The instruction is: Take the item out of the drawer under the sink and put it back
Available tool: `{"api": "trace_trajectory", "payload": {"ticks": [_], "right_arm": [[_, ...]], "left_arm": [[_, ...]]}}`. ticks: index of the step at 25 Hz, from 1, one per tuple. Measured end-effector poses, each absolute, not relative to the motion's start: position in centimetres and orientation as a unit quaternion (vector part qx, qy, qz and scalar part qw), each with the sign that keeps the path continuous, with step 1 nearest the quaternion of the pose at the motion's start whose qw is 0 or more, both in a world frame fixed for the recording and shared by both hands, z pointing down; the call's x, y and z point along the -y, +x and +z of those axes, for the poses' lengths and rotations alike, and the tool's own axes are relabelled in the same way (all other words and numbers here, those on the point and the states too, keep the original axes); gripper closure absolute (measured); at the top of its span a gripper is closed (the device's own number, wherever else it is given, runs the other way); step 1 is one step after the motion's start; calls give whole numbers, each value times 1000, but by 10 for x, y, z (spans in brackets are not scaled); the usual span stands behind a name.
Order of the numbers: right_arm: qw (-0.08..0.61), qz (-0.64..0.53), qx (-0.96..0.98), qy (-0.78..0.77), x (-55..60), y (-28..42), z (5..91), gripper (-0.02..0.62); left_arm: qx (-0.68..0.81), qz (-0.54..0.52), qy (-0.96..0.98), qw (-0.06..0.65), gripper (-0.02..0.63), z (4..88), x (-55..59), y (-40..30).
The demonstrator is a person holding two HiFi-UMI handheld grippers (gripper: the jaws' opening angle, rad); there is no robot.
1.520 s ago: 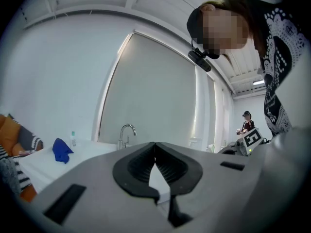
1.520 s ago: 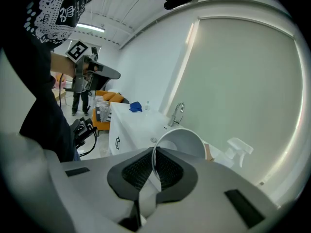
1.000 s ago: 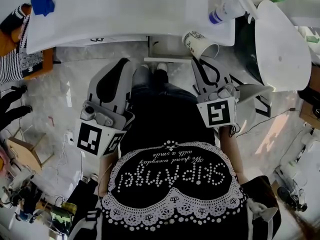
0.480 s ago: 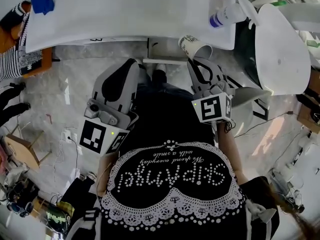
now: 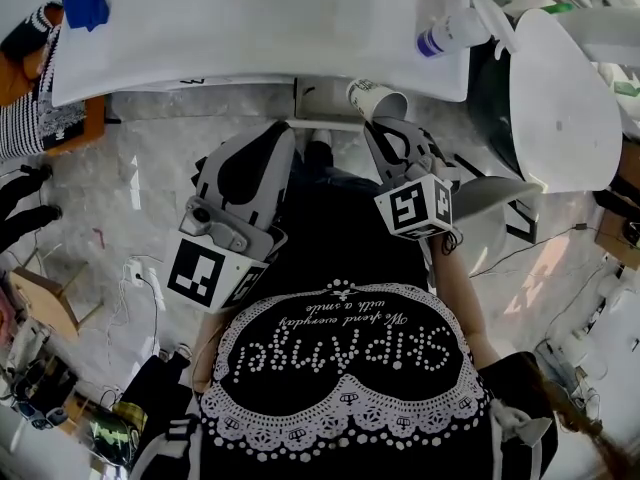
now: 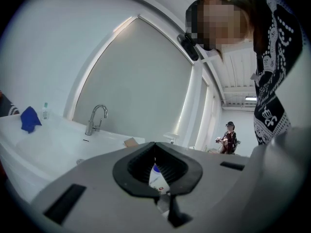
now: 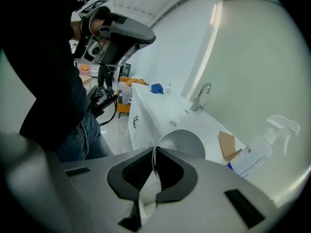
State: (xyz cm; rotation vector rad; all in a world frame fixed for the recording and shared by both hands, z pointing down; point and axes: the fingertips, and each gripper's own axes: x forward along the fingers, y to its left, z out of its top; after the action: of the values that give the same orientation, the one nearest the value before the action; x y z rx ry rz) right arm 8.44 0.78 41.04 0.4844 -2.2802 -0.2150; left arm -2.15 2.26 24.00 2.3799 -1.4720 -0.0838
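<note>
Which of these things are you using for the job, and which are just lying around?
For the job:
- paper cup, pinched at its rim by the right gripper
- sink cabinet

Just lying about:
- blue cloth
- spray bottle
- cardboard scrap
- tap

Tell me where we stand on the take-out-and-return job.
Done: the white paper cup is out, held in the air by the white sink counter. In hand: the right gripper pinches its rim. Remaining: putting it back. The left gripper is shut, empty.

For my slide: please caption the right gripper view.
Right gripper, jaws shut on the rim of a cup, near the sink.
</note>
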Motion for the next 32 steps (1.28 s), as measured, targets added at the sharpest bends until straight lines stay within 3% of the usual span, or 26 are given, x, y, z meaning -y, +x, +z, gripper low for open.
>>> {"api": "trace_trajectory", "payload": {"ticks": [32], "right_arm": [[445,-70,887,106,-10,83,490,569]], "left_arm": [[546,-33,821,164,601,238,-31,-25]]}}
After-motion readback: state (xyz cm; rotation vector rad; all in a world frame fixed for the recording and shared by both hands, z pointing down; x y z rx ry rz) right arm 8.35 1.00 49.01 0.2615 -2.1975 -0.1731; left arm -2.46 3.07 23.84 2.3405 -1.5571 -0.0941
